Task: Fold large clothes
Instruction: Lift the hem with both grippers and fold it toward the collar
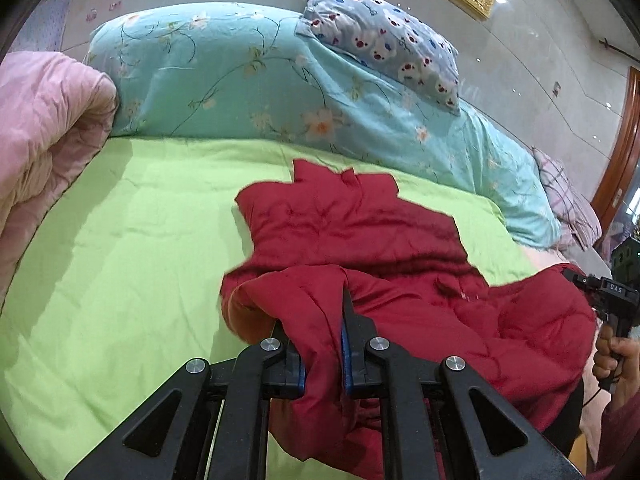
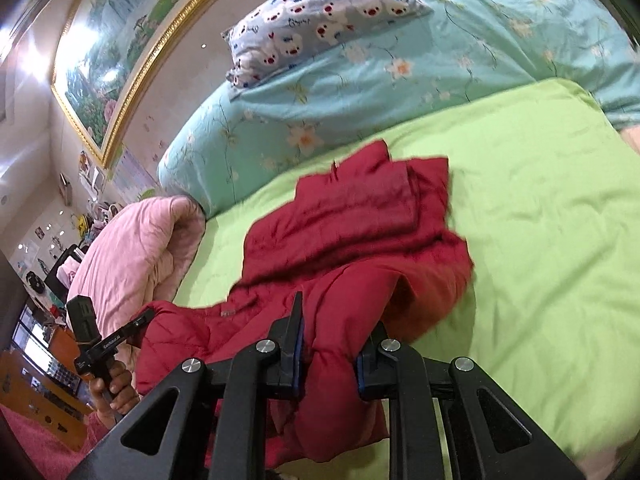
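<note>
Both pinching red padded jacket (image 1: 360, 240): left hand-held gripper (image 1: 320, 344) clamps one bunched edge, right hand-held gripper (image 2: 332, 344) another, above the green bed (image 1: 140, 220).

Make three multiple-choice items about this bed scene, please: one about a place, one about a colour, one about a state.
1. Where does the bear-print pillow lie?
A. on the floral turquoise bedding
B. on the red jacket
C. on the floor

2. What colour is the sheet under the red jacket?
A. white
B. light green
C. dark blue

3. How are the jaws of the left gripper?
A. wide open, nothing between them
B. shut on the jacket's fabric
C. shut on the pink quilt

Answers: 1 A, the pillow rests on top of the turquoise bedding; 2 B, light green cloth surrounds the jacket; 3 B, red fabric is pinched between both jaws, just as with the right gripper.
</note>
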A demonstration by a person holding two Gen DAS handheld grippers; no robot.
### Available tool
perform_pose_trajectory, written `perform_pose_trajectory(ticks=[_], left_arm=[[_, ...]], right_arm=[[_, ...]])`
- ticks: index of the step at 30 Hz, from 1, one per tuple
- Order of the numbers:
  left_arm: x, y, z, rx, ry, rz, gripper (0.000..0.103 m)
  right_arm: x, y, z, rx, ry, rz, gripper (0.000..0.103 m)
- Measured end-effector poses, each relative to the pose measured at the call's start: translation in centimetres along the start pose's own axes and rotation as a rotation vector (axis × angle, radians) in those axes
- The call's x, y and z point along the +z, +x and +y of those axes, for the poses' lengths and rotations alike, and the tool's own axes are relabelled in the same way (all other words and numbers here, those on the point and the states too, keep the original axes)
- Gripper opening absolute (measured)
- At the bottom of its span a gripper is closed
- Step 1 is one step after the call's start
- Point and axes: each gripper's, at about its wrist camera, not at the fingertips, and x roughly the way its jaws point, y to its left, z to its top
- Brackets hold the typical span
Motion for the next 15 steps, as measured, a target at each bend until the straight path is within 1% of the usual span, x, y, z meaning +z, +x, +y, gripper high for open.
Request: perform_pose_trajectory(ticks=[5, 7, 11, 15], left_arm=[[2.9, 2.1, -0.8, 0.029, 0.002, -0.022, 0.011], [4.1, 3.3, -1.0, 0.037, -0.01, -0.023, 0.011], [6.4, 6.2, -1.1, 0.059, -0.032, -0.027, 0.011], [8.8, 9.8, -0.8, 0.087, -0.057, -0.012, 0.011]], right_arm=[[3.5, 1.9, 0.1, -0.008, -0.014, -0.028, 0.018], [4.8, 3.0, -0.2, -0.011, 0.0, -0.037, 0.018], [7.0, 4.9, -1.2, -0.017, 0.04, -0.051, 0.018], [9.2, 7.1, -2.2, -0.034, 0.067, -0.06, 0.018]])
